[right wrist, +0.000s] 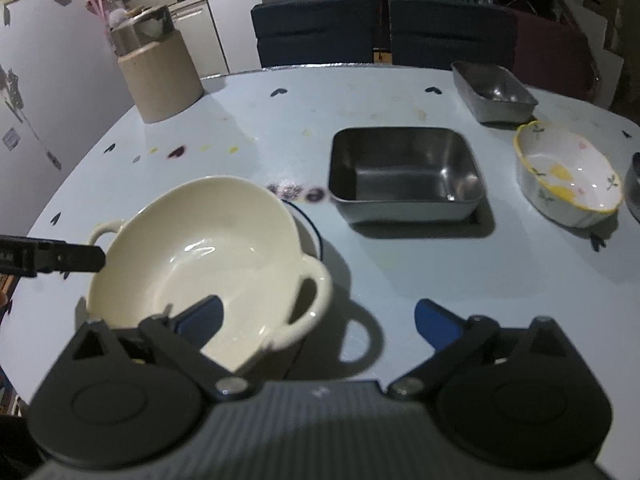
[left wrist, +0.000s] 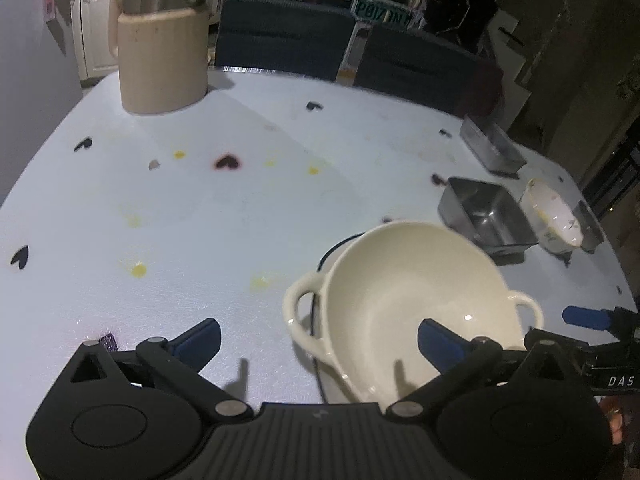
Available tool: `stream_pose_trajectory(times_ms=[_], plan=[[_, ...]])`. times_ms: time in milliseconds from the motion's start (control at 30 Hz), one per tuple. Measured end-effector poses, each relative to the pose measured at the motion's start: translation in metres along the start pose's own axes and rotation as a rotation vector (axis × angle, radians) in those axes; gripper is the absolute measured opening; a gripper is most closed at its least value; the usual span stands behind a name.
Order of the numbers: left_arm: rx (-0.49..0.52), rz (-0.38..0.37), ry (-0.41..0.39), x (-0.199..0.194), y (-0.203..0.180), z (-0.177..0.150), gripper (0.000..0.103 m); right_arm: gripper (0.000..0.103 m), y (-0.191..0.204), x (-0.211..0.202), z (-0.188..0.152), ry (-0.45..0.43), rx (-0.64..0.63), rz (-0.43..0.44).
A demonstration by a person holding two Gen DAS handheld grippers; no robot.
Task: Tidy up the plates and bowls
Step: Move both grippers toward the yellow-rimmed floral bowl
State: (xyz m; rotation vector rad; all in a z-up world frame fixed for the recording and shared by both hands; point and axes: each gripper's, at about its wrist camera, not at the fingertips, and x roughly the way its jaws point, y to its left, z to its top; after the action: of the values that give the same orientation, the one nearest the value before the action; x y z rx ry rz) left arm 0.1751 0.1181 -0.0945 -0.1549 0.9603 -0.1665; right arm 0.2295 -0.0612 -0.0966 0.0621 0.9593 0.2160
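Note:
A cream bowl (left wrist: 408, 304) (right wrist: 200, 248) with two loop handles rests, somewhat tilted, on a white plate with a dark rim (left wrist: 332, 252) (right wrist: 316, 232). My left gripper (left wrist: 320, 340) stands wide open astride the bowl's left handle, one finger over the bowl's inside and one over the table. At the opposite handle (right wrist: 312, 300) my right gripper (right wrist: 318, 320) is equally wide open. Neither gripper's pads press on the bowl. A blue pad (left wrist: 584, 317) of the right gripper shows at the edge of the left wrist view.
On the pale table (left wrist: 200, 220) stand a square steel tray (right wrist: 404, 172), a second steel tray (right wrist: 492, 90) further back and a flowered bowl (right wrist: 568, 176) to the right. A beige jar (right wrist: 160, 72) with a metal pot stands far left. Two dark chairs (right wrist: 316, 28) line the far edge.

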Motion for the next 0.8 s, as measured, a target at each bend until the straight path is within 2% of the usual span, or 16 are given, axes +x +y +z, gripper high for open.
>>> stream_pose_trajectory(times_ms=[167,367,600,800], plan=[[0.014,-0.008,-0.039,-0.016,-0.019,0.004,0.103,0.103,-0.012,-0.026,-0.003,-0.047,0.018,0.007],[0.042,-0.035,-0.085,-0.024,-0.057,0.013,0.103,0.103,-0.033,-0.061,-0.006,-0.124,0.032,-0.042],[0.126,-0.095,-0.112,-0.022,-0.116,0.022,0.103,0.103,-0.07,-0.102,-0.011,-0.216,0.069,-0.085],[0.191,-0.164,-0.131,-0.018,-0.166,0.026,0.103,0.103,-0.111,-0.123,-0.01,-0.256,0.128,-0.145]])
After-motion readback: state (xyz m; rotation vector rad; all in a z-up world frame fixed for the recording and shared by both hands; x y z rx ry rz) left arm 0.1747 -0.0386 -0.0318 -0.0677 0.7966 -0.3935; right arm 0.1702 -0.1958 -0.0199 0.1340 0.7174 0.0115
